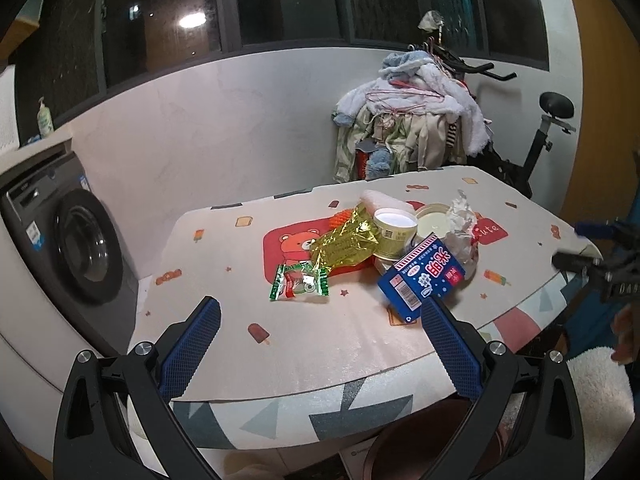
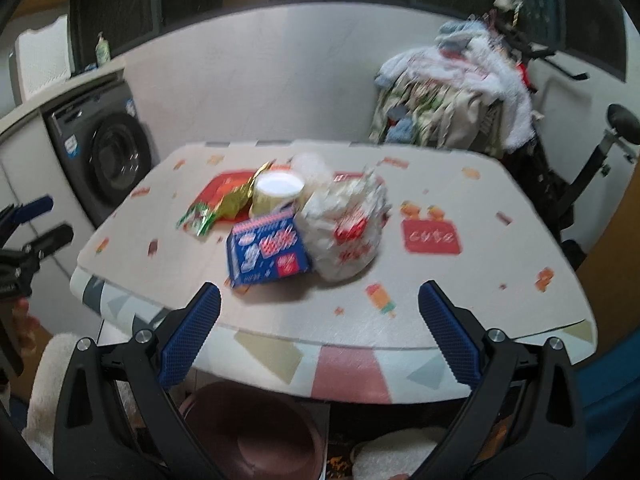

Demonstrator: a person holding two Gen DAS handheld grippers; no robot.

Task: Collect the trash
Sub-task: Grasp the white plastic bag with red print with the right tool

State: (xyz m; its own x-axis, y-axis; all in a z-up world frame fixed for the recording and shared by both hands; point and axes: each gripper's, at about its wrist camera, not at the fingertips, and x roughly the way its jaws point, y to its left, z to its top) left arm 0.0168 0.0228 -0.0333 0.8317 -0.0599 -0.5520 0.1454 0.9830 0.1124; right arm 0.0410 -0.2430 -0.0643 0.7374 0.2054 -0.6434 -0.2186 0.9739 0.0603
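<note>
A heap of trash lies mid-table on the patterned cloth (image 1: pixel 304 344): a blue carton (image 1: pixel 422 278) (image 2: pixel 268 252), a gold foil wrapper (image 1: pixel 344 245) (image 2: pixel 234 196), a small green candy wrapper (image 1: pixel 299 282) (image 2: pixel 198 218), a yellow-green paper cup (image 1: pixel 394 232) (image 2: pixel 276 196) and a crumpled white plastic bag (image 1: pixel 464 236) (image 2: pixel 348 228). My left gripper (image 1: pixel 320 312) hovers open over the near table edge, short of the candy wrapper. My right gripper (image 2: pixel 320 298) is also open, just before the carton and bag. Neither holds anything.
A round brown bin (image 2: pixel 260 436) (image 1: pixel 432 448) stands on the floor under the table's near edge. A washing machine (image 1: pixel 68 240) is at the left. Piled laundry (image 1: pixel 412 120) and an exercise bike (image 1: pixel 548 136) stand behind the table. A white fluffy rug (image 1: pixel 600 392) lies on the floor.
</note>
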